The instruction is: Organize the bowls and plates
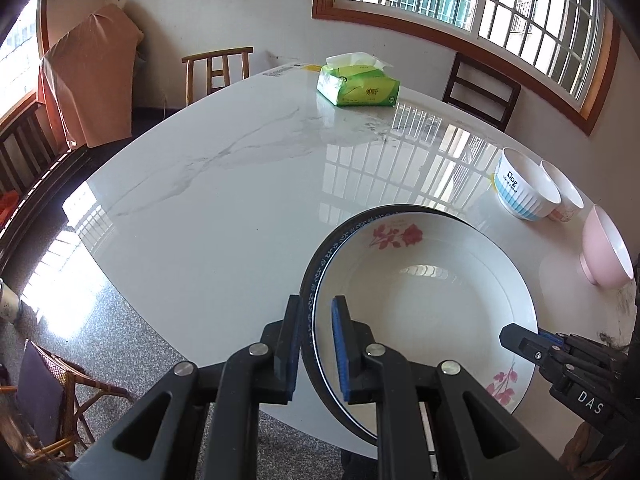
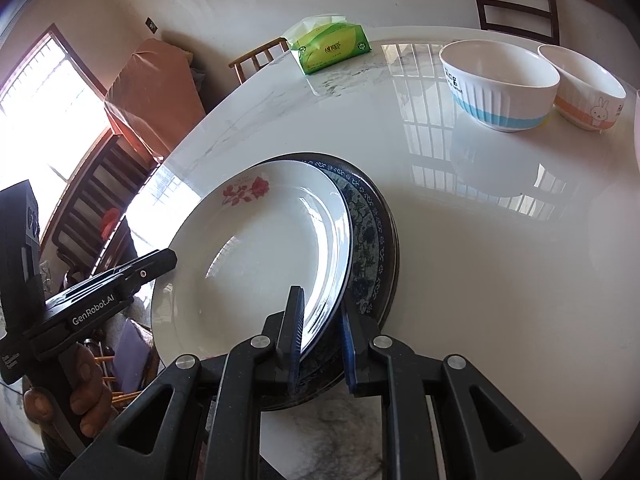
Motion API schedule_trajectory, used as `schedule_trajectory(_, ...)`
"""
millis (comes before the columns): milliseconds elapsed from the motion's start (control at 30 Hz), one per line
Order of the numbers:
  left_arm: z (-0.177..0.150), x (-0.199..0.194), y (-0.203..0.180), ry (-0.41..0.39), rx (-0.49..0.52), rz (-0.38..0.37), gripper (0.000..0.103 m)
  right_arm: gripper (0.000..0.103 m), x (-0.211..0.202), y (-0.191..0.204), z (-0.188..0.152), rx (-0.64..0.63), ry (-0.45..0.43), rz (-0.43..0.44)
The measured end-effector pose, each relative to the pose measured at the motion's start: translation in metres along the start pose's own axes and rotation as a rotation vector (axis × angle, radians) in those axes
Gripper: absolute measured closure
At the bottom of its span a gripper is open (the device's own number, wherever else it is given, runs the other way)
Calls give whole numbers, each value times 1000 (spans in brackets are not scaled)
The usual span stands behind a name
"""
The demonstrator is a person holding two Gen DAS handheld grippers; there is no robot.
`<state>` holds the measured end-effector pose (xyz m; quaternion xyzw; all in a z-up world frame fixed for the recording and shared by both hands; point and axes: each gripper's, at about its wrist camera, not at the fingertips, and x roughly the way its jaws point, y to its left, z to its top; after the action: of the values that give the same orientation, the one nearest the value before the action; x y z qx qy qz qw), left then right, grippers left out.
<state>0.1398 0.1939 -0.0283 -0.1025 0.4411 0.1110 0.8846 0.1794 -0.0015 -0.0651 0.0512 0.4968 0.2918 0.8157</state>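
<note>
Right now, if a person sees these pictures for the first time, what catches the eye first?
First, the stack of plates at the near table edge: a white plate with red flowers on a blue patterned plate, its rim pinched on both sides by the left tool and the right tool. Then the green tissue pack at the far side, and the white ribbed bowl with a blue band to the right.

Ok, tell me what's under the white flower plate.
Under the white flower plate sits a blue patterned plate, then a dark plate. Anything further beneath is hidden.
</note>
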Motion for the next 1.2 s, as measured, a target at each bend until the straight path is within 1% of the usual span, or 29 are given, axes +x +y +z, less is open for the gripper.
schedule_trajectory(367, -3, -10, -9, -42, 33, 13, 88, 85, -1, -2, -2, 3, -20, 2)
schedule_trajectory(600, -6, -18, -16, -72, 58, 40, 88, 85, -7, -3, -2, -12, -57, -35)
schedule_trajectory(667, -7, -20, -20, -78, 72, 49, 88, 85, -13, -3, -2, -20, -90, -54)
schedule_trajectory(800, -12, -29, -32, -94, 103, 56, 88, 84, -34, -8, -1, -13, -174, -62)
schedule_trajectory(900, -16, -36, -43, -103, 129, 57, 88, 79, -52, -17, -4, -3, -254, -85)
schedule_trajectory(1033, -21, -47, -61, -121, 169, 54, 88, 73, -77, -37, -16, 16, -345, -149)
schedule_trajectory(1100, -23, -51, -71, -132, 192, 55, 88, 72, -89, -51, -24, 32, -373, -189)
schedule_trajectory(1200, -26, -56, -91, -140, 232, 53, 88, 67, -105, -81, -37, 73, -398, -250)
